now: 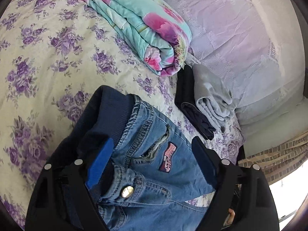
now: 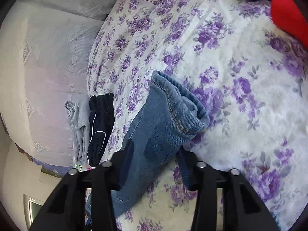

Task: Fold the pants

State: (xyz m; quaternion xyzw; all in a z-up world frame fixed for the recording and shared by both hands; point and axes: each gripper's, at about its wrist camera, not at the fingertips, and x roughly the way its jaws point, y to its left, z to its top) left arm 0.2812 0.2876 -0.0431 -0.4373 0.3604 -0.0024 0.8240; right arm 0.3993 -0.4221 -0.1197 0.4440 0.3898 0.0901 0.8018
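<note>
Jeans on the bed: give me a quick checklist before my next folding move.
1. Left gripper clamped on jeans waist: not ok, jaws stand wide around it.
2. Right gripper clamped on leg: cannot tell, the leg lies between its fingers.
3. Leg hem flat: not ok, it gapes open.
4. Folded clothes apart from the jeans: ok.

Home bedroom; floral bedspread, pillow
</note>
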